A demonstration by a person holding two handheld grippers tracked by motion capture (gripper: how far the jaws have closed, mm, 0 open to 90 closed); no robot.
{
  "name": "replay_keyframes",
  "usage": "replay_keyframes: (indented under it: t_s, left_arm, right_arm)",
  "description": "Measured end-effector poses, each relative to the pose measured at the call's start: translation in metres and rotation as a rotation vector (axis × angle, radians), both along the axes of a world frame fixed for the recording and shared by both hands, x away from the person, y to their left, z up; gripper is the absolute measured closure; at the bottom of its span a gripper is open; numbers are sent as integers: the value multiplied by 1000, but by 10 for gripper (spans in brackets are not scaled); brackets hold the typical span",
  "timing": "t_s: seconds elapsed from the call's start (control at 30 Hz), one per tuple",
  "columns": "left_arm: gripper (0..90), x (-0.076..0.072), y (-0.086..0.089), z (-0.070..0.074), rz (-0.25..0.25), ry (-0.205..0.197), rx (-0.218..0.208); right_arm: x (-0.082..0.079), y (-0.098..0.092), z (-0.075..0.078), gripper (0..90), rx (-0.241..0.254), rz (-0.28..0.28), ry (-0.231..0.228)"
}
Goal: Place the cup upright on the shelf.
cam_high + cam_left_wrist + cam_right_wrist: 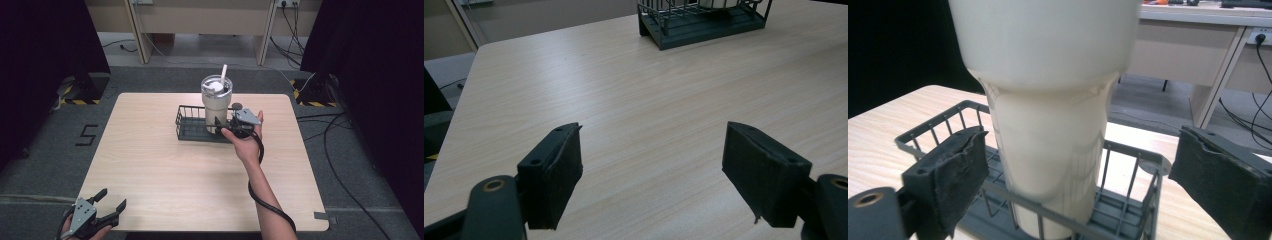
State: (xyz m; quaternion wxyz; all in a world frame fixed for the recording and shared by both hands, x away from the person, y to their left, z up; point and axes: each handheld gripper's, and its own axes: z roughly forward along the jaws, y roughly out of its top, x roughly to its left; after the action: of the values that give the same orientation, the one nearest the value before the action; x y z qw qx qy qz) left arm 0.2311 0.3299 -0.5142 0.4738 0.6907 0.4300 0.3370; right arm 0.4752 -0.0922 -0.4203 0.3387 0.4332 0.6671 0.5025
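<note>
A cream tumbler point(216, 102) with a clear lid and a white straw stands upright in a dark wire basket point(188, 123) at the table's far middle. My right gripper point(225, 125) is open at the basket's right end, its jaws spread to either side of the tumbler's point(1048, 115) narrow lower body without touching it. The basket's wire rim point(938, 125) runs just in front of the jaws. My left gripper point(112, 201) hangs open over the table's near left corner with nothing between its jaws, and the basket point(704, 22) lies far ahead of it.
The wooden table point(165, 170) is bare between the basket and my left gripper. The right gripper's black cable point(265, 200) trails along the forearm to the near edge. Desks, black curtains and floor cables surround the table.
</note>
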Motion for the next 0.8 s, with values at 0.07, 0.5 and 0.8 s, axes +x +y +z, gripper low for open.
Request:
replay_keyframes:
  t_s: [0.07, 0.5, 0.8]
  left_arm:
    - [231, 1, -1, 0, -1, -2, -3]
    - [230, 7, -5, 1, -24, -5, 6]
    - [230, 9, -7, 1, -33, -8, 9]
  right_arm:
    - [-5, -4, 1, 90, 11, 4, 2]
    - [-35, -32, 5, 103, -9, -32, -8]
    - [-51, -57, -1, 106, -17, -74, 5]
